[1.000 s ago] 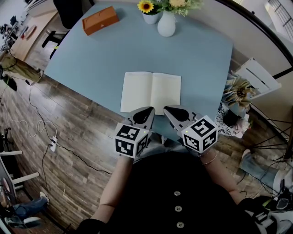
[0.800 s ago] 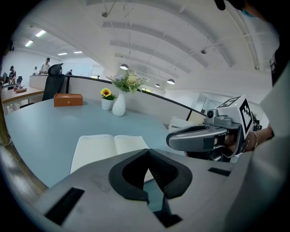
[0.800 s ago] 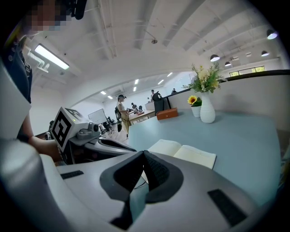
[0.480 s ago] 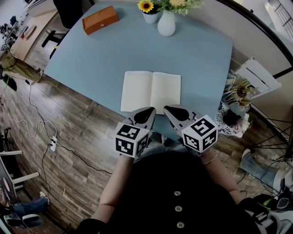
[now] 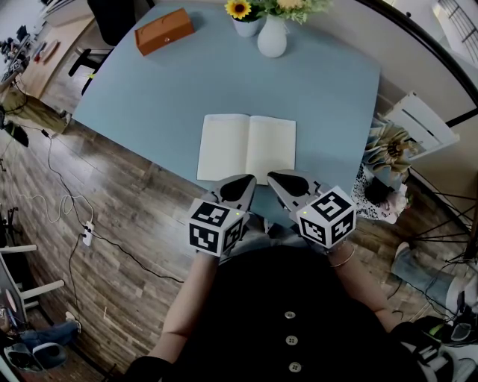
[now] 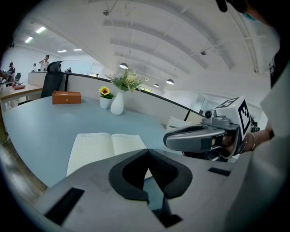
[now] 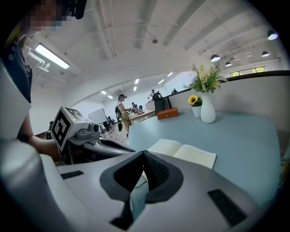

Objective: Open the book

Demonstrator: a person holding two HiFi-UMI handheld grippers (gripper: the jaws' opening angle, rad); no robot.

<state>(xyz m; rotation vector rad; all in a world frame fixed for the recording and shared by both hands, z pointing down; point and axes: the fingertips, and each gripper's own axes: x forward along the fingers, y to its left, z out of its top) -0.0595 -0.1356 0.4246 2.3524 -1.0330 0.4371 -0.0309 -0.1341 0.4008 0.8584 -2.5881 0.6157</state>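
Pale blue tabletop [image 5: 149, 97] bears a cream-paged book [image 5: 247, 148] that lies open and flat, both blank pages up, its spine running toward 12 o'clock. The book sits close to the table's near edge, about midway along it.

At the book's 6 o'clock, just off its lower edge, two hand-held grippers point toward it side by side. The left gripper [image 6: 147, 153] has its jaws pressed together at the tips with nothing between them. The right gripper [image 7: 144, 154] is likewise closed and empty. Neither touches the book. Each carries a cube with black-and-white square markers at its rear, above the person's dark buttoned garment [image 5: 291, 321].

Far across the table, at the book's 11 o'clock, rests an orange box [image 5: 163, 32]. At 12 o'clock stands a white vase [image 5: 272, 39] holding greenery, with a small white pot of sunflower [image 5: 240, 16] just beside it at the vase's 9 o'clock. Wood-plank floor [image 5: 112, 224] shows at 8 o'clock from the table, crossed by loose cables [image 5: 52, 198].
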